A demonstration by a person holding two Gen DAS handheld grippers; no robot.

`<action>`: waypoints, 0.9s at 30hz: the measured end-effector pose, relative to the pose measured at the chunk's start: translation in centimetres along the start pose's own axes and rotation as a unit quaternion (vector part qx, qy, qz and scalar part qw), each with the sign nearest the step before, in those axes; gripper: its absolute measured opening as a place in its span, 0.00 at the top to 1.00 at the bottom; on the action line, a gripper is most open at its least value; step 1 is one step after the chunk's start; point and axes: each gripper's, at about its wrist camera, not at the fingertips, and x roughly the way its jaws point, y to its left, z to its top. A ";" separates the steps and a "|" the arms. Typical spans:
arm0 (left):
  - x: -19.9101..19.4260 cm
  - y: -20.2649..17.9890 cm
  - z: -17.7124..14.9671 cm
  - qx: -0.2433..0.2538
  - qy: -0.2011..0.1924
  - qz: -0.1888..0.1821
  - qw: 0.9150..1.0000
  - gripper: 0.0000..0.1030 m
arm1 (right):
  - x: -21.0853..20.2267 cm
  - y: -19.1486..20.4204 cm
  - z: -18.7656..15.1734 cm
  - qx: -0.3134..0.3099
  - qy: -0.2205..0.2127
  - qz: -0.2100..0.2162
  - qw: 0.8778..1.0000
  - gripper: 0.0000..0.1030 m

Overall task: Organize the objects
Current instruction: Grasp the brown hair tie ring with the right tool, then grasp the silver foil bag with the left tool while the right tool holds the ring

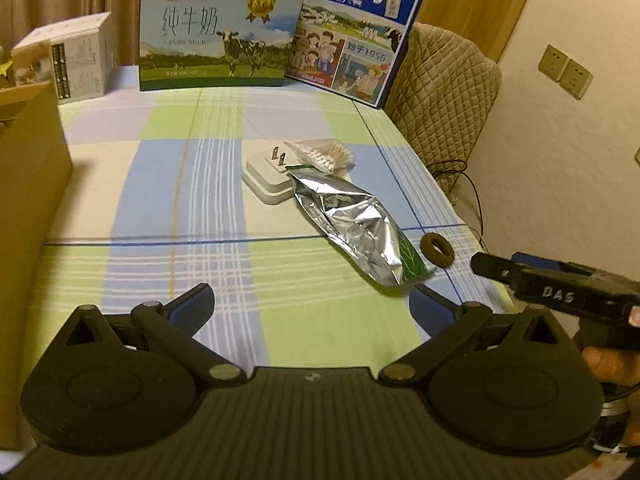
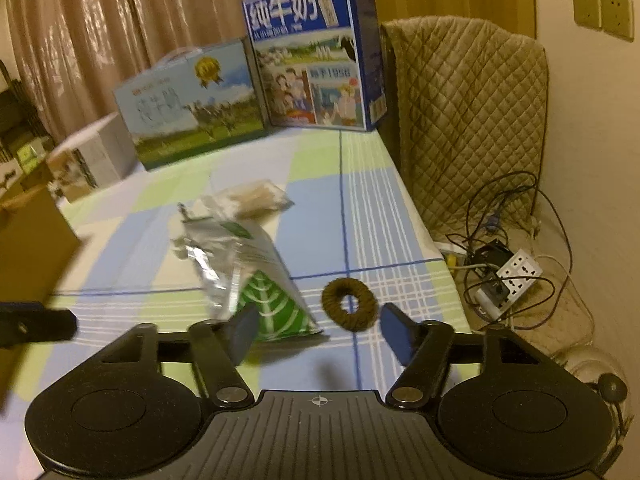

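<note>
honestly, the risk i see is the right gripper (image 2: 320,330), its jaws partly apart and holding nothing, catching the green-printed end of the foil pouch (image 2: 244,276) with its left finger as it goes for the brown ring (image 2: 349,305), which lies on the checked tablecloth (image 1: 160,184) just beside that pouch and near the table's right edge, so a nudge could send it over onto the power strip (image 2: 516,276) and cables below. the left gripper (image 1: 312,312) hangs wide open and empty above the cloth, while a white plug adapter (image 1: 266,178) and a bag of cotton swabs (image 1: 324,152) sit touching the pouch's far end, with two milk cartons (image 1: 220,36) and a cardboard box (image 1: 28,184) further round.
</note>
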 end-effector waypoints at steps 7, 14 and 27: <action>4.2 0.3 1.0 -0.017 0.007 -0.008 1.000 0.01 | 4.5 -0.9 0.4 -0.025 0.011 -0.012 1.000 0.43; 7.1 0.6 1.2 -0.022 0.020 -0.016 0.999 0.01 | 6.5 -1.0 0.1 -0.050 0.025 -0.030 0.998 0.65; 8.6 2.4 1.2 -0.030 0.028 -0.017 0.999 0.01 | 5.5 3.5 -0.6 -0.093 0.070 0.104 0.988 0.86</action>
